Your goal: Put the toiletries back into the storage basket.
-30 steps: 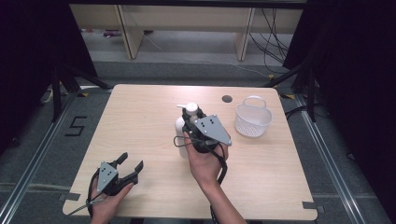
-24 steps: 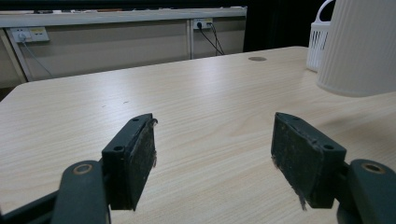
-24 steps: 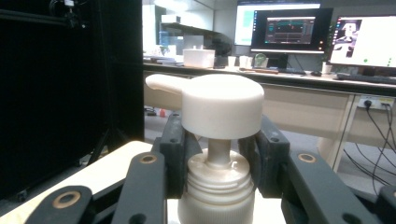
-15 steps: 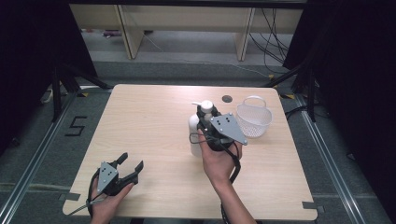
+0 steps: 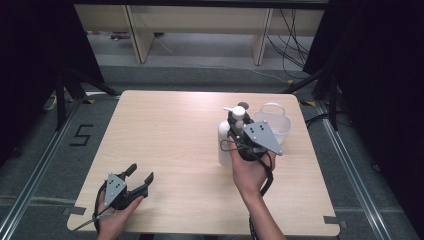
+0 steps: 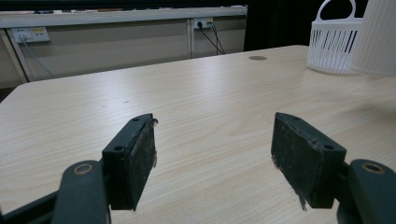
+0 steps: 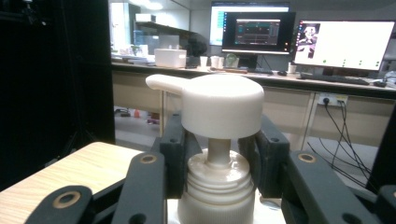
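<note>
In the high view, the right tool is clamped on the neck of a white pump bottle, which stands upright right of the table's centre, close beside a white plastic basket near the far right edge. The right hand reaches forward from the near edge, forearm angled slightly toward the middle, wrist level, with the grey three-cornered plate on top of the tool tilted toward the basket. The left hand lies at the near left corner, well apart from the bottle, and its left tool points forward and to the right with the jaws spread and nothing between them.

In the left gripper view, the left tool is held low and level over bare wood, its black pads wide apart. The basket and the bottle's white body show at the far right.

In the right gripper view, the right tool pinches the bottle just under its pump head, one pad on either side of the ribbed collar. The spout points left. The tool is held level.
</note>
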The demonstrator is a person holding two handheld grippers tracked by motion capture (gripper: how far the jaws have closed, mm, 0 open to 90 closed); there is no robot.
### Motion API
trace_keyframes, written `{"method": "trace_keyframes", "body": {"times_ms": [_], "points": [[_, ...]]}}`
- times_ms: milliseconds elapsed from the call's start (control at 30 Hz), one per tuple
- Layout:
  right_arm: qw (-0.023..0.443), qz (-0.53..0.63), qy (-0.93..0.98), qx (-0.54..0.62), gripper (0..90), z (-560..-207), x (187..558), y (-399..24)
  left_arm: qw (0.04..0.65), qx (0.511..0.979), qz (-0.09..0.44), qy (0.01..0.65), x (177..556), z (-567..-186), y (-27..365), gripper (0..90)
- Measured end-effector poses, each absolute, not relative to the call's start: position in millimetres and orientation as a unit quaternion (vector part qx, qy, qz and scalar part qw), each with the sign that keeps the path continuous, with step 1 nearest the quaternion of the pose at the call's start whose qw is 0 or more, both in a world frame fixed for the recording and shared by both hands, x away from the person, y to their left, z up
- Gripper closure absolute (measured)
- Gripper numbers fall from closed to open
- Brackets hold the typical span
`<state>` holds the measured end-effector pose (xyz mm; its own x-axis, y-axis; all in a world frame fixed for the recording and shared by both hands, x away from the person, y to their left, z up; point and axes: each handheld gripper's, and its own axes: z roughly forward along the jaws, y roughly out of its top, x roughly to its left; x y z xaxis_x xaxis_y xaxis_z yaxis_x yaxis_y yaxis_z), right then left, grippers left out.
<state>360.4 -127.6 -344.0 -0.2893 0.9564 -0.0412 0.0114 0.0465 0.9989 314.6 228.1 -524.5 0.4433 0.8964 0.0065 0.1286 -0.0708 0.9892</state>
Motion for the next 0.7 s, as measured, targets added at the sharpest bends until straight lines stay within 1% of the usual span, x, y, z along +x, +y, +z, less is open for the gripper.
{"method": "trace_keyframes", "body": {"times_ms": [100,267,400,433,467,567,600,667,700], "points": [[0.422,0.555,0.578,0.425,63.5,-344.5,360.0,-132.0,0.554,0.644,0.346,0.399,314.7,-524.5,228.1,30.0],[0.431,0.546,0.579,0.425,63.5,-343.9,360.4,-142.0,0.554,0.643,0.347,0.399,314.6,-524.5,228.2,30.0],[0.427,0.548,0.573,0.435,63.5,-344.0,360.0,-149.0,0.553,0.644,0.347,0.398,314.6,-524.5,228.1,30.0],[0.438,0.543,0.573,0.431,63.5,-344.1,360.5,-152.9,0.553,0.644,0.347,0.398,314.6,-524.5,228.1,30.0],[0.433,0.544,0.572,0.436,63.5,-344.0,360.0,-154.3,0.553,0.644,0.347,0.399,314.6,-524.5,228.1,30.0],[0.440,0.539,0.569,0.438,63.5,-343.9,360.1,-160.3,0.553,0.644,0.347,0.399,314.7,-524.5,228.1,30.0],[0.434,0.542,0.568,0.442,63.5,-344.2,359.9,-160.5,0.553,0.644,0.347,0.400,314.7,-524.5,228.1,30.0],[0.441,0.538,0.566,0.442,63.5,-344.2,360.3,-164.6,0.553,0.644,0.347,0.400,314.6,-524.5,228.1,30.0],[0.437,0.541,0.564,0.446,63.5,-344.5,360.1,-165.4,0.553,0.643,0.348,0.400,314.6,-524.5,228.1,30.0]]}}
